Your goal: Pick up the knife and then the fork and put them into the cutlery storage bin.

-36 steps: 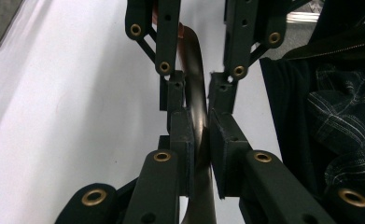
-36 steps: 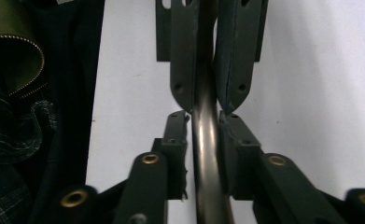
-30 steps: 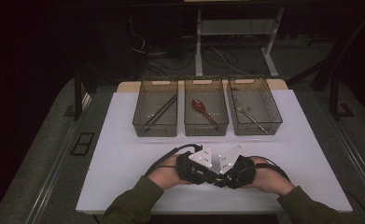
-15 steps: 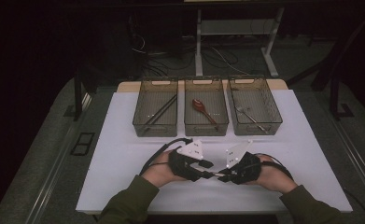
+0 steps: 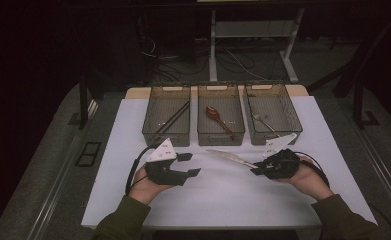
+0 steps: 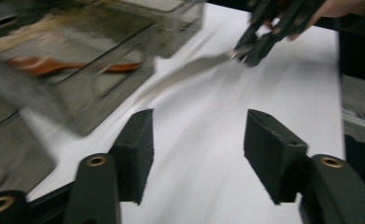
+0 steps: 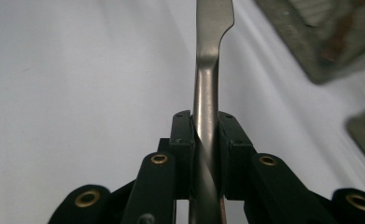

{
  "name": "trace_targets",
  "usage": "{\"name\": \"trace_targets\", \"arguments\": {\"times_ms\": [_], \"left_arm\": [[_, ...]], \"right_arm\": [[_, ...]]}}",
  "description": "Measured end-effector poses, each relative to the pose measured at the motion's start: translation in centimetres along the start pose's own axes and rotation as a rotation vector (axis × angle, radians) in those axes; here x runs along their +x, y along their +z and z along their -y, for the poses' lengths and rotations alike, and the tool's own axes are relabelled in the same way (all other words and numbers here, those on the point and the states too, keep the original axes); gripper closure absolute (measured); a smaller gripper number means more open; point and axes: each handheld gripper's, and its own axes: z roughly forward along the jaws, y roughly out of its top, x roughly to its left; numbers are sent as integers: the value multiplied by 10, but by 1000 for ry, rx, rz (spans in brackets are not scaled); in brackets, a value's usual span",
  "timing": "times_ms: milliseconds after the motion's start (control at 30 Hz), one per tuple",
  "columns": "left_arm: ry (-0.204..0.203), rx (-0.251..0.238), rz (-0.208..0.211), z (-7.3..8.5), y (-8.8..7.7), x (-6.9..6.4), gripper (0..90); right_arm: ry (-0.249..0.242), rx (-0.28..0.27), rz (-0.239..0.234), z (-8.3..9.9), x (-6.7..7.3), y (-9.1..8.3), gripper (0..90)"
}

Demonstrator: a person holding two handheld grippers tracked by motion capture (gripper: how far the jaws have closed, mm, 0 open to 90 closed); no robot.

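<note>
Grippers apart now, right gripper (image 5: 255,169) gripping knife (image 5: 230,157)

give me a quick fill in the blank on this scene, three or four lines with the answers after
1. The right tongs are shut on a metal ____.
2. The left tongs are ____ and hold nothing.
3. The red spoon lies in the ____ of the three bins.
4. The two black chopsticks lie in the ____ bin, as the high view shows it.

Missing words: knife; open; middle; left
</note>
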Motion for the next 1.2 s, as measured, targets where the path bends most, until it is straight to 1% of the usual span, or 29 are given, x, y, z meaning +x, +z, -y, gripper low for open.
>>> {"name": "trace_targets", "arguments": {"times_ms": [67,100,167,200,267,367,467,600,633,733,833,933,1100,1200], "left_arm": [[-16,0,-22,9,-4,2,356],[-20,-4,-36,13,-5,2,331],[-29,-6,-53,20,-6,2,281],[-35,-16,-70,23,-6,2,258],[-35,-3,-89,28,-5,2,217],[-41,10,-113,33,-5,1,149],[-44,12,-133,38,-6,0,114],[-54,30,-147,43,-7,0,17],[-51,31,-152,44,-7,1,12],[-61,27,-149,46,-8,1,0],[-79,35,-136,46,-6,3,0],[-87,51,-126,45,-4,3,0],[-76,49,-127,45,-3,3,0],[-73,49,-118,45,-2,4,0]], "right_arm": [[27,-12,15,2,-5,-5,772],[43,-20,19,3,-6,-8,773],[64,-47,26,4,-10,-13,772],[73,-56,28,4,-12,-16,772],[83,-64,46,3,-16,-21,772],[101,-78,76,2,-23,-29,772],[122,-88,104,2,-31,-36,772],[171,-105,139,0,-43,-44,772],[179,-109,149,-1,-46,-45,772],[214,-121,167,-3,-57,-50,772],[252,-132,188,-5,-68,-56,772],[289,-133,214,-7,-83,-60,772],[349,-126,273,-11,-107,-63,772],[381,-119,300,-13,-121,-61,772]]}}
